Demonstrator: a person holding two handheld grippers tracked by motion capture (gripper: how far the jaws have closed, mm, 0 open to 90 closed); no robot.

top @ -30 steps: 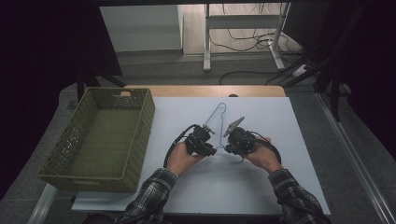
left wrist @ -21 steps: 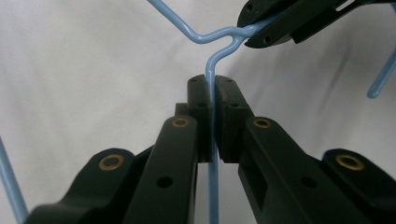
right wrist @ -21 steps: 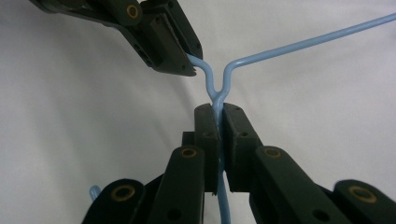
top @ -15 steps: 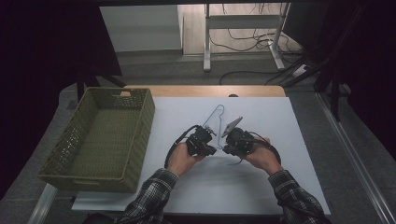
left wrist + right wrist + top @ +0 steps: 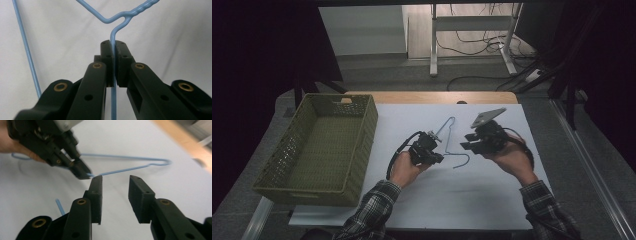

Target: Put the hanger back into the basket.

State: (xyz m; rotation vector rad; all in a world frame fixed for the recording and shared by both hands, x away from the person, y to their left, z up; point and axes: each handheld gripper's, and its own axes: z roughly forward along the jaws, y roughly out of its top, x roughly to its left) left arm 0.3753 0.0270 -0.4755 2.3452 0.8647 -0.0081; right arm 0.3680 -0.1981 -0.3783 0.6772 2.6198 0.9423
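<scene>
A light-blue wire hanger [image 5: 447, 125] lies on the white table, partly raised at its neck. My left gripper [image 5: 437, 157] is shut on it. In the left gripper view the pads [image 5: 106, 53] pinch the straight wire just below the hanger's [image 5: 113, 37] twisted neck. My right gripper [image 5: 464, 145] hovers above the table to the right of the hanger. Its jaws have just been opening and stand apart with nothing between them [image 5: 115, 178]. The right gripper view also looks down on the left gripper [image 5: 85, 175] holding the hanger [image 5: 125, 157].
An olive woven basket [image 5: 362, 135], with nothing inside, stands on the left of the table. White sheet [image 5: 462, 200] covers the tabletop, with a wooden edge [image 5: 432, 96] at the back. Desk legs and cables are on the floor beyond.
My right gripper has risen off the table and drawn away to the right of the hanger, jaws now apart. The left hand has stayed in place on the hanger.
</scene>
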